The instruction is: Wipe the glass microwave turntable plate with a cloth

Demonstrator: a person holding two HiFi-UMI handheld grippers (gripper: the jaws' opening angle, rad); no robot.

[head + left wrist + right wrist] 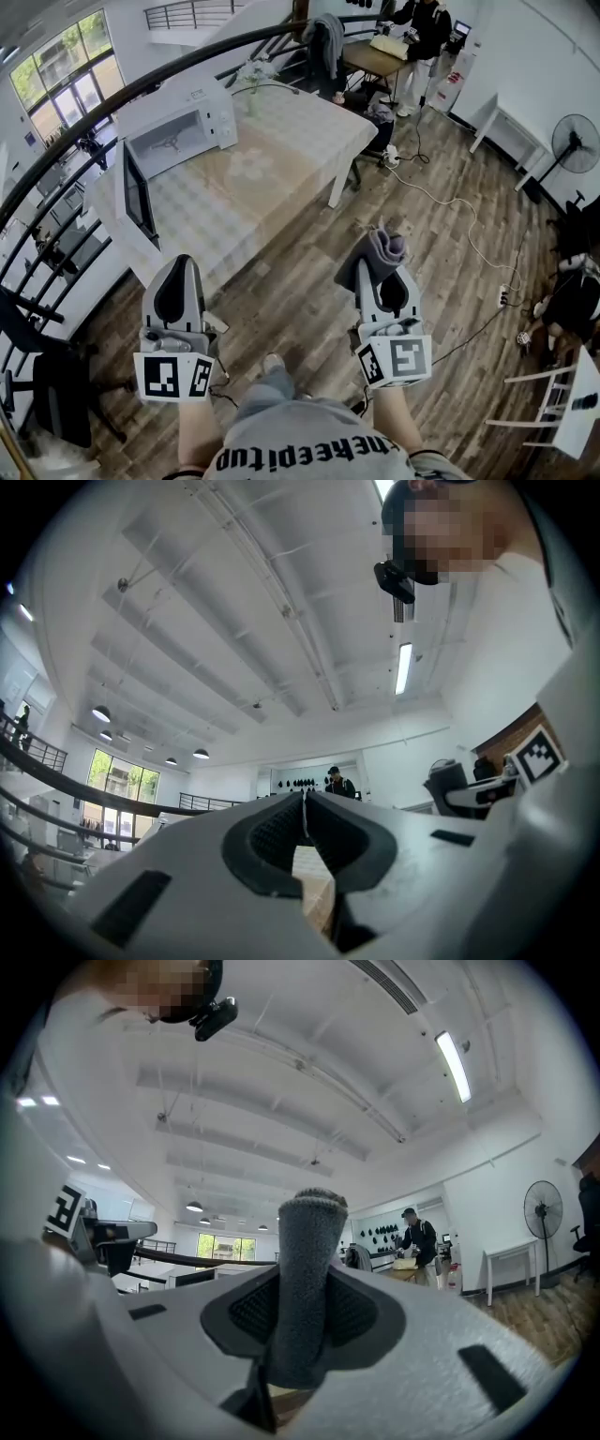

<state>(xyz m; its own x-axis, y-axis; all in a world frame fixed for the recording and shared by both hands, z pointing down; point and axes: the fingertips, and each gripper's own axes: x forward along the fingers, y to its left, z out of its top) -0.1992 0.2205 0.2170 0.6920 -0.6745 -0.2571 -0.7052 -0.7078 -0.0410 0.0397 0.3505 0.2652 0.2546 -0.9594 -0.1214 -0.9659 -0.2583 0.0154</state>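
Nearest to you, both forearms reach forward side by side, low over the wooden floor (281, 291), with the marker cubes facing you. Your left gripper (183, 267) has its jaws pressed together with nothing between them. Your right gripper (386, 272) is clamped on a grey cloth (384, 246), which stands up out of the jaws as a thick fold. Both gripper views look up at the ceiling, so both grippers tilt upward, well short of the table.

A white cable (450, 202) trails across the floor to your right. Ahead stands the table (300, 131) under a pale checked cover, with open floor between it and the grippers. On its left end sits a white microwave (178, 122) with its door (139, 192) swung open toward you. Just right of the microwave, a faint round shape on the cover may be the glass turntable plate (248, 167); you cannot tell for sure.

Farther off, a person (422, 37) stands at another table, and a fan (574, 145) stands by the right wall.
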